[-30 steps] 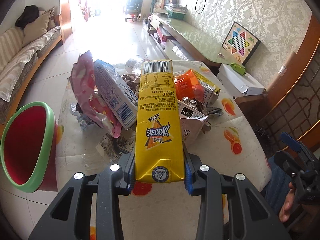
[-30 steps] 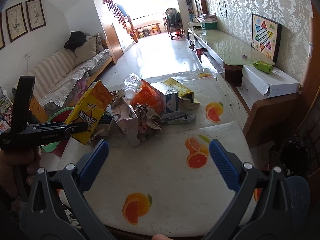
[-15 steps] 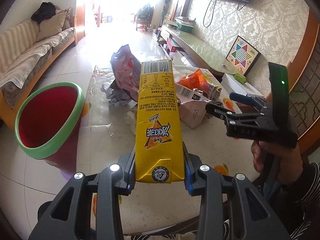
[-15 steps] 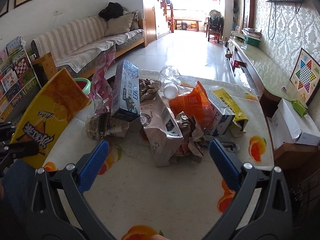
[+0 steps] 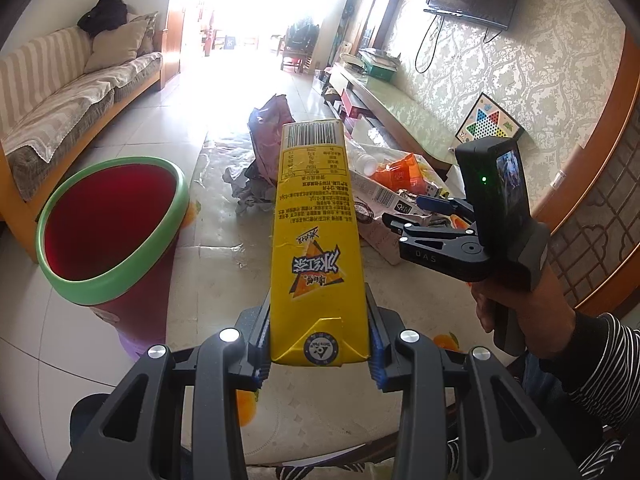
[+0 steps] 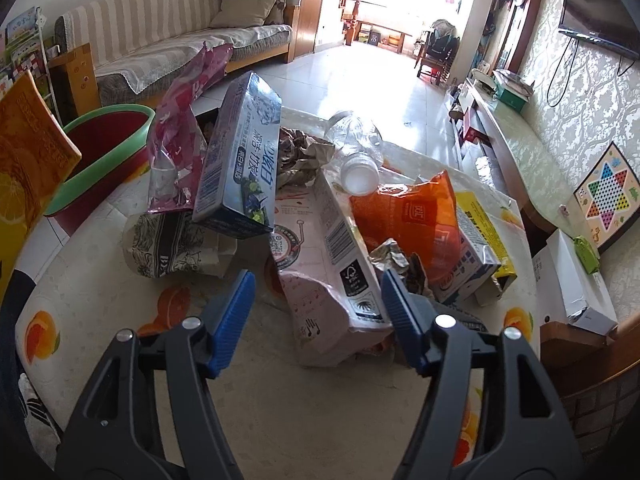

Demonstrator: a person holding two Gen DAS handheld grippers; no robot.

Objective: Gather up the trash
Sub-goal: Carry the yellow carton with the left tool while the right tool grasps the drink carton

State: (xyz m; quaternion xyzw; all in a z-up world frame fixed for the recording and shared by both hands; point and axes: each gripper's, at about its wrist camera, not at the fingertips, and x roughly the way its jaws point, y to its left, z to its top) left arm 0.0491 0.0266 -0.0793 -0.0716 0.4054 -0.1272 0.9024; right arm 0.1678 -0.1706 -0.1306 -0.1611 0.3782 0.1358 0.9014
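My left gripper (image 5: 318,354) is shut on a tall yellow drink carton (image 5: 316,240) and holds it above the table's near edge, to the right of a red bin with a green rim (image 5: 108,232). The carton's side also shows in the right wrist view (image 6: 28,160). My right gripper (image 6: 316,300) is open, its jaws on either side of the near end of a pink carton (image 6: 320,280) in the trash pile. It also shows in the left wrist view (image 5: 424,212).
The pile holds a blue-white carton (image 6: 244,160), a pink bag (image 6: 180,132), a clear bottle (image 6: 356,152), an orange bag (image 6: 408,220), a yellow box (image 6: 480,232) and crumpled paper (image 6: 176,244). The fruit-print tablecloth (image 6: 280,400) covers the table. A sofa (image 5: 60,96) stands to the left.
My left gripper has swung left with the yellow carton, closer to the bin. My right gripper has moved forward into the pile and narrowed around the pink carton's end.
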